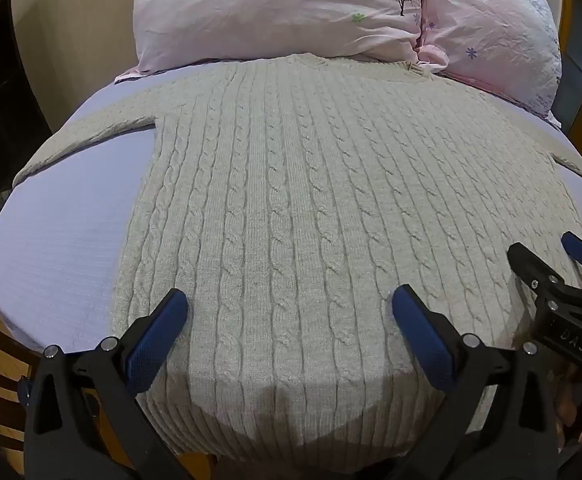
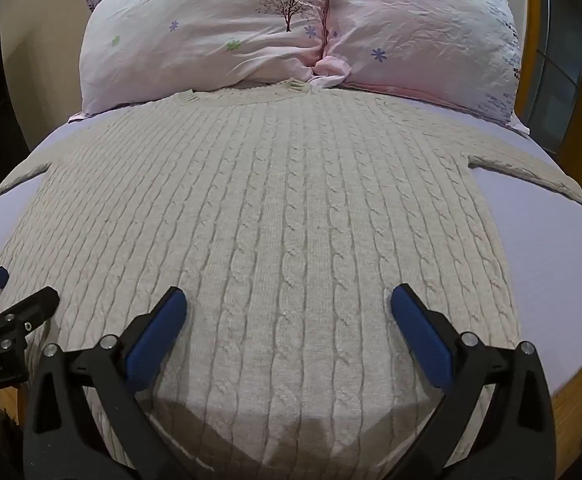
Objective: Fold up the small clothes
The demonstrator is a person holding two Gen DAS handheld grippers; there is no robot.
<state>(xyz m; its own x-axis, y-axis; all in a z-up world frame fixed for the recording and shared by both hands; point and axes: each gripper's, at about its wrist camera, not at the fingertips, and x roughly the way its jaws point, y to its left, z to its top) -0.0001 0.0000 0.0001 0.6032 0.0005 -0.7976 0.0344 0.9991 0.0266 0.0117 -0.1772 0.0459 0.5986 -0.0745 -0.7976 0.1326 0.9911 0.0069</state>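
One sweater [image 1: 291, 200], collar toward pillows [image 1: 275, 16].

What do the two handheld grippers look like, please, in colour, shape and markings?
Both match: the left gripper and right gripper have black angular plastic arms with silver bolts and flat blue-padded fingers. White lettering marks the right gripper's body, seen from the left view. No cables or sleeves show.

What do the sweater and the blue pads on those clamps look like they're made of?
Sweater: thick knitted yarn, probably wool or acrylic, matte cream; twisted cable ribs show. Pads: likely rubber or foam, dull blue, faintly textured, on hard black plastic fingers.
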